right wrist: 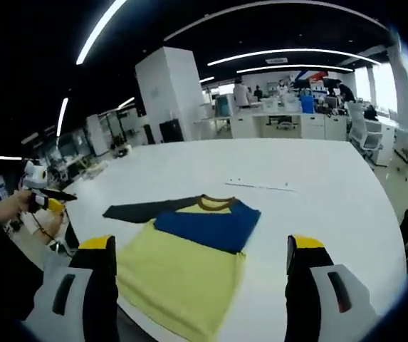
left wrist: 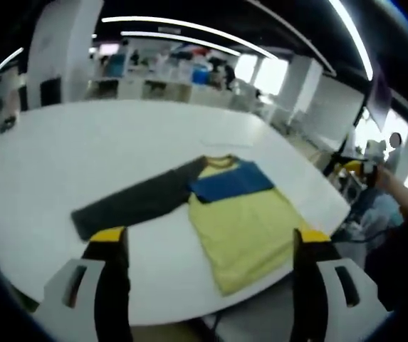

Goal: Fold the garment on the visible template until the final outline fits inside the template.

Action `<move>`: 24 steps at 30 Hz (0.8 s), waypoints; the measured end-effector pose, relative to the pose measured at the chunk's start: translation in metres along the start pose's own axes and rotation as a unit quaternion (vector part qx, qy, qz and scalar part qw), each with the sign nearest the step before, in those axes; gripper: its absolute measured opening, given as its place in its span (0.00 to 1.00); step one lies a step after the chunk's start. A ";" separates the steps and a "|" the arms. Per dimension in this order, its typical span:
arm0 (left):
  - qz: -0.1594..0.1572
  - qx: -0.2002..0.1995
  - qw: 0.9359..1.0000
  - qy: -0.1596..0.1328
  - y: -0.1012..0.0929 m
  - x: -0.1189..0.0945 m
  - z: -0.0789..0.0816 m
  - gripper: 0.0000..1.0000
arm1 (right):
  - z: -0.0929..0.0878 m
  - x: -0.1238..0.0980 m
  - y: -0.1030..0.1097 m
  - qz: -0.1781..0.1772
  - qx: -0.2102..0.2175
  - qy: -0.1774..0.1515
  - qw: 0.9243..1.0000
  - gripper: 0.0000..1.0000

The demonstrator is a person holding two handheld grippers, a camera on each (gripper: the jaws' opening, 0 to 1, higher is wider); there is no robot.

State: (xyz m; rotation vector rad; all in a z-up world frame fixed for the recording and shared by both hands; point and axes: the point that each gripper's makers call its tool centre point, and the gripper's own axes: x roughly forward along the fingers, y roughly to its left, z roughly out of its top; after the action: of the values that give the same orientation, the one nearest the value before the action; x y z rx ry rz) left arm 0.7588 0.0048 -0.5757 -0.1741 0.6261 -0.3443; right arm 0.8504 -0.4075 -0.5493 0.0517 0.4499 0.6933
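A long-sleeved shirt (left wrist: 243,221) lies flat on the white table (left wrist: 82,157). It has a yellow body, a blue chest band and dark grey sleeves. One sleeve (left wrist: 136,203) stretches out to the left in the left gripper view. My left gripper (left wrist: 209,281) hovers open above the table's near edge, short of the shirt. In the right gripper view the shirt (right wrist: 189,267) lies between the open jaws of my right gripper (right wrist: 200,281), which holds nothing. The left gripper (right wrist: 45,197) also shows there, in a hand at the left.
A thin pale strip (right wrist: 259,186) lies on the table beyond the collar. A person's arm (left wrist: 403,192) holds the other gripper (left wrist: 353,169) past the table's right edge. Desks, chairs and a white pillar (right wrist: 168,92) stand far behind.
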 end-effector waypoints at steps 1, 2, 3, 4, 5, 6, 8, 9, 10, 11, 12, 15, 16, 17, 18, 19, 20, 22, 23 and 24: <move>0.000 0.000 1.000 0.000 0.000 0.000 0.000 0.91 | -0.001 -0.004 0.000 0.001 0.000 -0.002 1.000 1.00; 0.001 -0.001 1.000 0.001 0.001 -0.001 -0.001 0.91 | -0.003 -0.007 0.000 0.002 0.001 -0.002 1.000 1.00; 0.002 -0.001 1.000 0.002 0.001 -0.001 -0.002 0.91 | -0.007 -0.011 0.001 0.006 0.005 0.003 1.000 1.00; 0.002 -0.001 1.000 0.003 0.002 -0.001 -0.003 0.92 | -0.009 -0.013 0.001 0.006 0.008 0.006 1.000 1.00; 0.002 -0.001 1.000 0.003 0.002 -0.002 -0.004 0.92 | -0.012 -0.016 0.002 0.004 0.008 0.008 1.000 1.00; 0.002 -0.001 1.000 0.004 0.002 -0.002 -0.004 0.92 | -0.014 -0.018 0.002 0.003 0.005 0.009 1.000 1.00; 0.003 -0.003 1.000 0.005 0.002 -0.003 -0.006 0.92 | -0.022 -0.025 0.002 -0.004 0.000 0.018 1.000 1.00; 0.004 -0.005 1.000 0.005 0.003 -0.003 -0.008 0.92 | -0.025 -0.027 0.004 -0.003 -0.001 0.021 1.000 1.00; 0.004 -0.006 1.000 0.005 0.003 -0.004 -0.009 0.92 | -0.027 -0.029 0.005 -0.003 -0.004 0.024 1.000 1.00; 0.005 -0.008 1.000 0.006 0.004 -0.004 -0.011 0.93 | -0.032 -0.031 0.007 -0.004 -0.008 0.029 1.000 1.00; 0.006 -0.009 1.000 0.007 0.005 -0.004 -0.012 0.93 | -0.034 -0.033 0.007 -0.005 -0.008 0.031 0.999 1.00; 0.009 -0.011 1.000 0.011 0.007 -0.006 -0.016 0.93 | -0.041 -0.038 0.008 -0.008 -0.004 0.037 0.999 1.00; 0.010 -0.012 1.000 0.011 0.008 -0.007 -0.016 0.94 | -0.043 -0.039 0.007 -0.008 -0.002 0.037 0.999 1.00; 0.010 -0.013 1.000 0.011 0.009 -0.007 -0.017 0.94 | -0.043 -0.040 0.006 -0.011 0.003 0.036 0.999 1.00; 0.012 -0.015 1.000 0.012 0.010 -0.008 -0.018 0.95 | -0.044 -0.040 0.006 -0.012 0.006 0.035 0.999 1.00; 0.012 -0.015 1.000 0.013 0.011 -0.008 -0.019 0.96 | -0.044 -0.041 0.005 -0.013 0.007 0.033 0.999 1.00; 0.013 -0.015 1.000 0.015 0.012 -0.008 -0.020 0.97 | -0.043 -0.040 0.004 -0.015 0.010 0.031 0.999 1.00; 0.016 -0.014 1.000 0.017 0.013 -0.008 -0.021 0.98 | -0.043 -0.040 0.004 -0.016 0.012 0.031 0.999 1.00; 0.016 -0.013 1.000 0.018 0.014 -0.008 -0.021 0.98 | -0.043 -0.040 0.003 -0.017 0.013 0.031 0.999 1.00; 0.016 -0.014 1.000 0.018 0.014 -0.008 -0.021 0.98 | -0.043 -0.039 0.004 -0.016 0.013 0.031 0.999 1.00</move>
State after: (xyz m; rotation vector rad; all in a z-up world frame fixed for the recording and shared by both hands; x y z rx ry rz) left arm 0.7437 0.0199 -0.5915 -0.1851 0.6692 -0.3090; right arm 0.8038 -0.4336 -0.5722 0.0465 0.5179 0.6584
